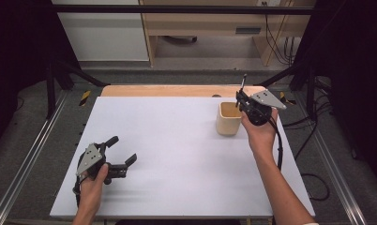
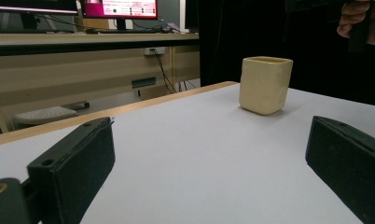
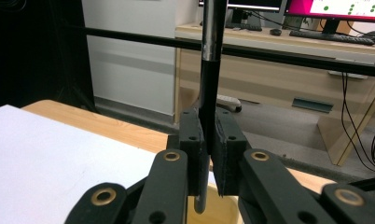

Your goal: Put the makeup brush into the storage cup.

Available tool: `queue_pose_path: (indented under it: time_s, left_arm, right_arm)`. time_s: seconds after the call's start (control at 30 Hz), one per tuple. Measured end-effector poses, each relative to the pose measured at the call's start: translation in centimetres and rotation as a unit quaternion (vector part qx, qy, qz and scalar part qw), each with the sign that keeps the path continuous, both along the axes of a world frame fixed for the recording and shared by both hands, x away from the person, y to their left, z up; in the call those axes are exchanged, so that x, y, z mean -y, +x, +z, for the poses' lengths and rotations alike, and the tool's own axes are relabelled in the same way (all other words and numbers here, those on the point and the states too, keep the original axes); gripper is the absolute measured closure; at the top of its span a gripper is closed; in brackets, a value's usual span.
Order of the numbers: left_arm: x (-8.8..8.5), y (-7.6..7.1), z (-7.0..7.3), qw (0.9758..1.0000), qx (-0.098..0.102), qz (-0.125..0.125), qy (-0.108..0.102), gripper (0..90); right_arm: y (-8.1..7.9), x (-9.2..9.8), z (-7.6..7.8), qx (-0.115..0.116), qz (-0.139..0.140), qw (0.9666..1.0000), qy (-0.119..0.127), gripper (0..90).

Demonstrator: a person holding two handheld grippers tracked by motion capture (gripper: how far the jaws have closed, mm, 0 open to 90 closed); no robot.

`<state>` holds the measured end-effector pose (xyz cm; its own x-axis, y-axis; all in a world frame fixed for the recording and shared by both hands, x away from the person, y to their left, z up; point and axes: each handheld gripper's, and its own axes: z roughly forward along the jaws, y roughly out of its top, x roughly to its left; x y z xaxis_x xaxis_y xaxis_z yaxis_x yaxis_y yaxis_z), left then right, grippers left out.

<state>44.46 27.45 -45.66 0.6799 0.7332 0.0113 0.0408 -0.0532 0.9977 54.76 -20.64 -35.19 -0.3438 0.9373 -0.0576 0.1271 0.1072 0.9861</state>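
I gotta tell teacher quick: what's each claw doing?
Left gripper: open, holding nothing.
Right gripper: closed on an upright pen above the cup.

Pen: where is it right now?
The pen stands upright, clamped in the right gripper, held just above the beige cup at the far right of the white table in the high view.

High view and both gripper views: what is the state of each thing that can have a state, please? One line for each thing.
Left hand-held gripper: open, nothing between its jaws, low over the white table.
Right hand-held gripper: shut on a black pen, held above the cup.
Black pen: upright, clamped between the jaws, lower tip over the cup's opening.
Cream cup: upright on the table; inside looks empty, though not all of it shows.
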Motion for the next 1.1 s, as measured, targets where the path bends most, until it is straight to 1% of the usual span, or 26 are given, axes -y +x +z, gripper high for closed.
queue_pose_path:
  time_s: [0.2,0.4,0.53,0.73,1.1]
  left_arm:
    - [0.2,0.0,0.0,1.0000,0.002,-0.004,0.005,1.3]
    - [0.1,-0.1,0.0,1.0000,0.004,-0.006,0.004,1.3]
    - [0.2,0.0,0.0,0.9999,0.005,-0.009,0.002,1.3]
    - [0.2,-0.1,0.0,0.9999,0.005,-0.012,0.002,1.4]
    - [0.3,-0.1,0.0,0.9998,0.008,-0.016,0.002,1.4]
  right_arm:
    - [0.4,0.3,-0.2,0.001,-0.007,0.9999,0.007,83.7]
    - [0.7,0.0,-0.5,0.002,-0.007,1.0000,0.005,83.7]
    - [0.9,-0.2,-0.8,-0.002,-0.006,1.0000,0.006,83.7]
    - [1.1,-0.5,-1.1,-0.006,-0.004,1.0000,-0.003,83.6]
    - [1.7,-0.7,-2.2,-0.021,-0.010,0.9997,-0.005,83.7]
